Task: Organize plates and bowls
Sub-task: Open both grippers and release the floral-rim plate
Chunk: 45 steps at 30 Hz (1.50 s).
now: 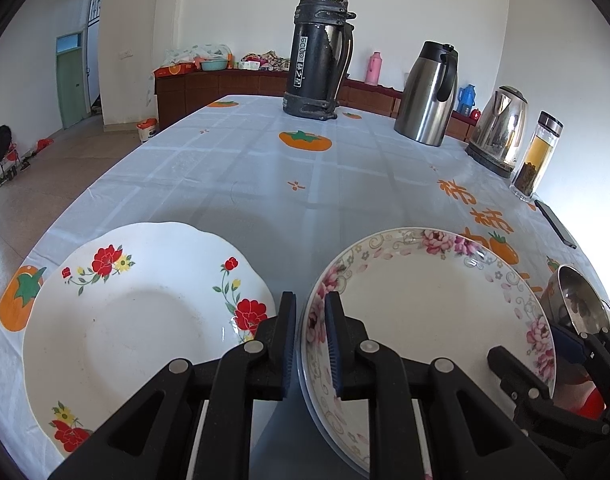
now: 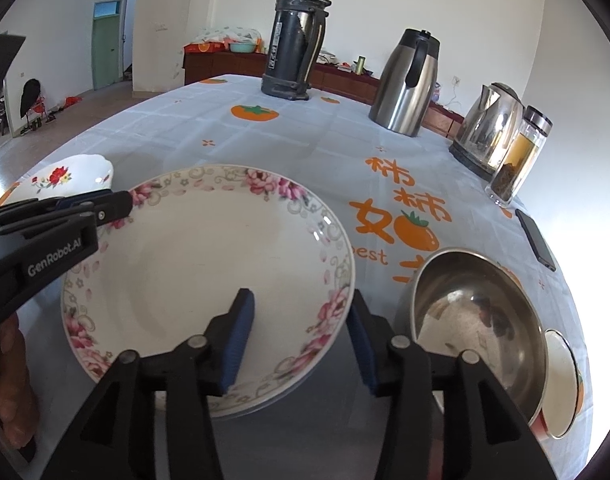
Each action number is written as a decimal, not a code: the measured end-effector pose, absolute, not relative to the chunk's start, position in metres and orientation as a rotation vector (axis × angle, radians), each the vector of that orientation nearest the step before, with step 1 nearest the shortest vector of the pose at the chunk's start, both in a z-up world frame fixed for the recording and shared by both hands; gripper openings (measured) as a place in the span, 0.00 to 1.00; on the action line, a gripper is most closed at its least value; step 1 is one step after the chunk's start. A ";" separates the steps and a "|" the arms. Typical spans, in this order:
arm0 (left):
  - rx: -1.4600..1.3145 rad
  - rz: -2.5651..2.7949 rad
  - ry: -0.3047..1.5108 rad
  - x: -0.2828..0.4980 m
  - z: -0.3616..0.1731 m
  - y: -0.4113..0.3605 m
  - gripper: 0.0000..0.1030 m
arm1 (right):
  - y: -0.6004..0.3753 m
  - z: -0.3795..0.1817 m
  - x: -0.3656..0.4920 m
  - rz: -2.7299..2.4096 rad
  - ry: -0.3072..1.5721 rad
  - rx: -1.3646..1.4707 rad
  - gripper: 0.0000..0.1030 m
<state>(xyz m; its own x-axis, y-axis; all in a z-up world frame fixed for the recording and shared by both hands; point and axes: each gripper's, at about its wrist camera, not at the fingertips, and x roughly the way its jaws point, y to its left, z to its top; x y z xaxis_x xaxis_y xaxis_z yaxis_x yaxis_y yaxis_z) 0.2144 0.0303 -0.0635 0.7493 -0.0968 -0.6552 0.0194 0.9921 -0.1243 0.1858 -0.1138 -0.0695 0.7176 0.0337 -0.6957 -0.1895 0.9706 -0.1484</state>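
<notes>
Left wrist view shows your left tool (image 1: 309, 344) clamped on the near-left rim of the pink-flowered plate (image 1: 429, 300), the pads pressed to either side of the rim. That plate sits on the bench (image 1: 233, 168), and a second rim peeks out beneath it, so it looks as though one plate already rests on another; I judge that stacking step to be done or nearly so. To its left, apart from it, lies the red-flowered plate (image 1: 145, 320), alone and untouched. At the far right edge you catch only part of the steel bowl (image 1: 577, 300) and part of your right tool.

The right wrist view fills in that side. Your right tool (image 2: 301, 344) straddles the near-right rim of the pink-flowered plate, and its fingers stand apart with clear gaps, pressing on nothing. The steel bowl sits just beside the plate on the right, and a smaller white dish (image 2: 561, 384) is tucked against the bowl's far side, something the left view does not reveal. A hand (image 2: 13, 380) on the left tool's handle also appears here only.

What seems left: the red-flowered plate still needs joining to the stack, and the bowl and small dish have yet to be grouped. Roughly a third through, by my reading.

The flasks, kettle, glass bottle and phone along the far bench edge look uninvolved.
</notes>
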 end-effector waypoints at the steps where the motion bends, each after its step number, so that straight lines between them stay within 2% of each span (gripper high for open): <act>1: -0.112 -0.064 0.722 0.215 -0.063 0.030 0.16 | -0.112 -0.070 0.184 0.129 0.761 -0.215 0.50; 8: -0.113 -0.064 0.721 0.215 -0.063 0.030 0.16 | -0.112 -0.070 0.183 0.137 0.768 -0.218 0.52; 11: -0.111 -0.064 0.722 0.215 -0.063 0.030 0.16 | -0.114 -0.066 0.181 0.133 0.772 -0.224 0.59; 14: -0.112 -0.064 0.722 0.214 -0.063 0.031 0.16 | -0.115 -0.051 0.177 0.150 0.746 -0.205 0.60; 17: -0.111 -0.064 0.722 0.214 -0.063 0.031 0.16 | -0.111 -0.038 0.171 0.160 0.703 -0.220 0.69; 27: -0.107 -0.058 0.717 0.213 -0.064 0.030 0.17 | -0.103 -0.046 0.167 0.181 0.697 -0.235 0.69; 29: -0.107 -0.066 0.709 0.212 -0.063 0.029 0.22 | -0.103 -0.046 0.166 0.184 0.690 -0.229 0.69; 32: -0.095 -0.081 0.686 0.207 -0.060 0.025 0.34 | -0.104 -0.046 0.164 0.186 0.679 -0.214 0.69; 34: -0.079 -0.045 0.665 0.204 -0.058 0.025 0.70 | -0.105 -0.047 0.164 0.189 0.677 -0.205 0.69; 45: -0.092 0.086 0.567 0.158 -0.030 0.077 0.72 | -0.094 -0.035 0.169 0.263 0.633 -0.138 0.67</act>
